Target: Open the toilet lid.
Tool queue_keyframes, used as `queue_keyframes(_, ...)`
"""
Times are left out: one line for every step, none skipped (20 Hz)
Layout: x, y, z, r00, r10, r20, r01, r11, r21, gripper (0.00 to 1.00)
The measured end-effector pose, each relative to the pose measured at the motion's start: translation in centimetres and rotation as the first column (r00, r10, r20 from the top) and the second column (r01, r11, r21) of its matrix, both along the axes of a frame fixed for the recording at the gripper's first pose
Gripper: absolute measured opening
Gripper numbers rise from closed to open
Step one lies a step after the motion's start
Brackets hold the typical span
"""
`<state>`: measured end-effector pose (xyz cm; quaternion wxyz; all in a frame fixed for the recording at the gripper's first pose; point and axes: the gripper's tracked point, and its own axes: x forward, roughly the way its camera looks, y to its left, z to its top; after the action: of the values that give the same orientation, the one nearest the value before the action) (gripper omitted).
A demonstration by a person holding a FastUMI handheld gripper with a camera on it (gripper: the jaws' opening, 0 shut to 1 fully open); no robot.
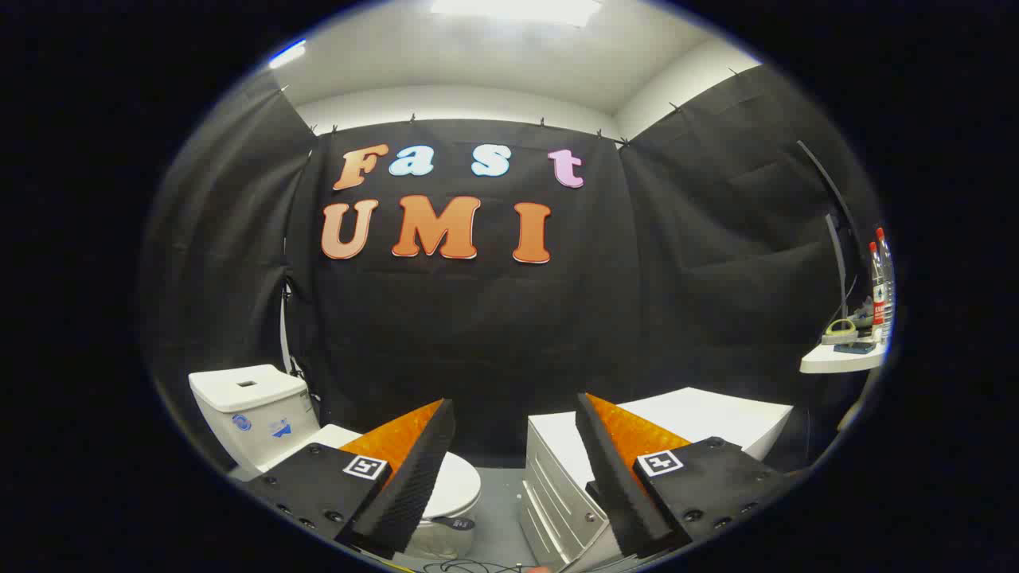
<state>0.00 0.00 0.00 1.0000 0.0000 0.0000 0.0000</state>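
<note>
Currently gripper (pixel 513 446) gapes empty above toilet lid (pixel 454 481).

A: Which markings appear on the gripper (pixel 509 446)?

B: Each of its two spread fingers (pixel 406 469), with nothing between them, carries a square black-and-white coded marker; these hold no letters or numbers.

A: And on the toilet (pixel 263 414)?

B: Two small blue stickers sit on the front of the tank, too small to read. A dark tag lies at the front rim of the closed toilet lid (pixel 458 485); its print is illegible.

A: The bottles (pixel 880 278) on the shelf (pixel 836 362)?

B: Red labels, unreadable.
</note>
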Motion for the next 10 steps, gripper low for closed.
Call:
queue_keyframes(0.05,-0.38,0.05,1.000,-0.009,0.002,0.009,1.000,-0.002,0.98)
queue_keyframes(0.10,-0.64,0.08,1.000,-0.015,0.007,0.015,1.000,-0.010,0.98)
queue_keyframes(0.14,-0.71,0.15,1.000,-0.017,0.014,0.017,1.000,-0.023,0.98)
queue_keyframes(0.14,-0.80,0.27,1.000,-0.020,0.022,0.021,0.999,-0.037,0.98)
queue_keyframes(0.15,-0.97,0.33,0.999,-0.026,0.026,0.027,0.999,-0.045,0.98)
queue_keyframes(0.06,-0.80,0.37,0.999,-0.020,0.026,0.021,0.999,-0.046,0.98)
queue_keyframes(-0.13,-0.39,0.30,0.999,-0.014,0.030,0.015,0.999,-0.048,0.98)
queue_keyframes(-0.19,-0.24,0.45,0.999,-0.010,0.036,0.011,0.999,-0.053,0.98)
queue_keyframes(-0.23,-0.17,0.66,0.999,-0.006,0.043,0.008,0.998,-0.059,0.98)
queue_keyframes(-0.29,-0.04,0.70,0.999,-0.002,0.047,0.005,0.998,-0.068,0.98)
